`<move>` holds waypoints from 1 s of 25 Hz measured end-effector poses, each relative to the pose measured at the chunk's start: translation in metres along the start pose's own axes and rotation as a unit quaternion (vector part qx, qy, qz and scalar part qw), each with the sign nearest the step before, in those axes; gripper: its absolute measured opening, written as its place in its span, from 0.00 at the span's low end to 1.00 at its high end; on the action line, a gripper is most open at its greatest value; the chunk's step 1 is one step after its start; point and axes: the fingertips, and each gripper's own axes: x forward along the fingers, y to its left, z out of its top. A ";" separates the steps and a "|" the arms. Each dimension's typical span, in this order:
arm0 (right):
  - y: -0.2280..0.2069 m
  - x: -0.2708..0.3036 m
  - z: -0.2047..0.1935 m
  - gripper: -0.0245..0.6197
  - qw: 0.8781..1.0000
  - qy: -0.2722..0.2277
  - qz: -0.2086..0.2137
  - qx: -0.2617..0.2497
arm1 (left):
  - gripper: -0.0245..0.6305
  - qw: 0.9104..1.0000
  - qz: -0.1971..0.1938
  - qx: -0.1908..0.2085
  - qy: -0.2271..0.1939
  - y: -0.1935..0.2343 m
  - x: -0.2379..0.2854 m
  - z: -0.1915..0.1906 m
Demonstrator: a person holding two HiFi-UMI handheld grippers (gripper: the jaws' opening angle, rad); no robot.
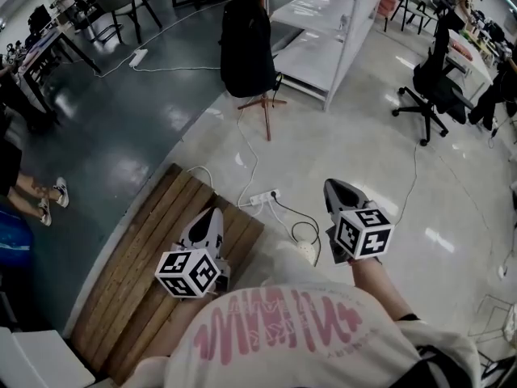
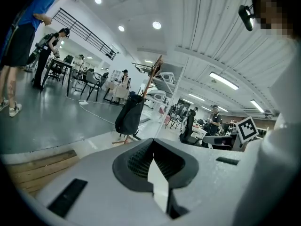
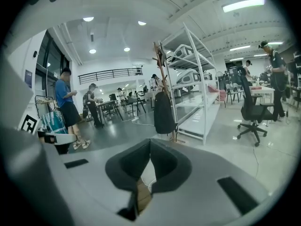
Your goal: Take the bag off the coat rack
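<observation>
Plainly, both pairs of jaws are pressed together with nothing between them. The left gripper hangs above a wooden plank platform, and the right gripper is over pale floor near a white power strip. Well ahead of both, the black bag hangs on the wooden coat rack, just beside a white shelving unit. A black office chair stands off to the right, with desks and people farther back.

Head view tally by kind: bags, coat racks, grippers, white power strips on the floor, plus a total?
Bag: 1
Coat rack: 1
Grippers: 2, left gripper and right gripper
Power strips: 2, near and far
Total: 6
</observation>
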 end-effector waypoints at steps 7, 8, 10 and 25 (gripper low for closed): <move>-0.016 0.052 -0.005 0.05 1.000 0.028 0.009 0.008 | 0.04 1.000 0.015 -0.011 0.005 0.020 0.040 0.008; -0.020 0.061 0.000 0.05 0.999 0.028 0.013 0.008 | 0.04 1.000 0.018 -0.011 0.004 0.021 0.048 0.012; -0.029 0.080 0.011 0.05 0.999 0.027 0.020 0.003 | 0.04 1.000 0.023 -0.011 0.000 0.023 0.065 0.021; -0.108 0.191 0.138 0.05 0.997 -0.017 0.075 -0.014 | 0.04 0.994 0.040 -0.080 -0.064 0.019 0.203 0.107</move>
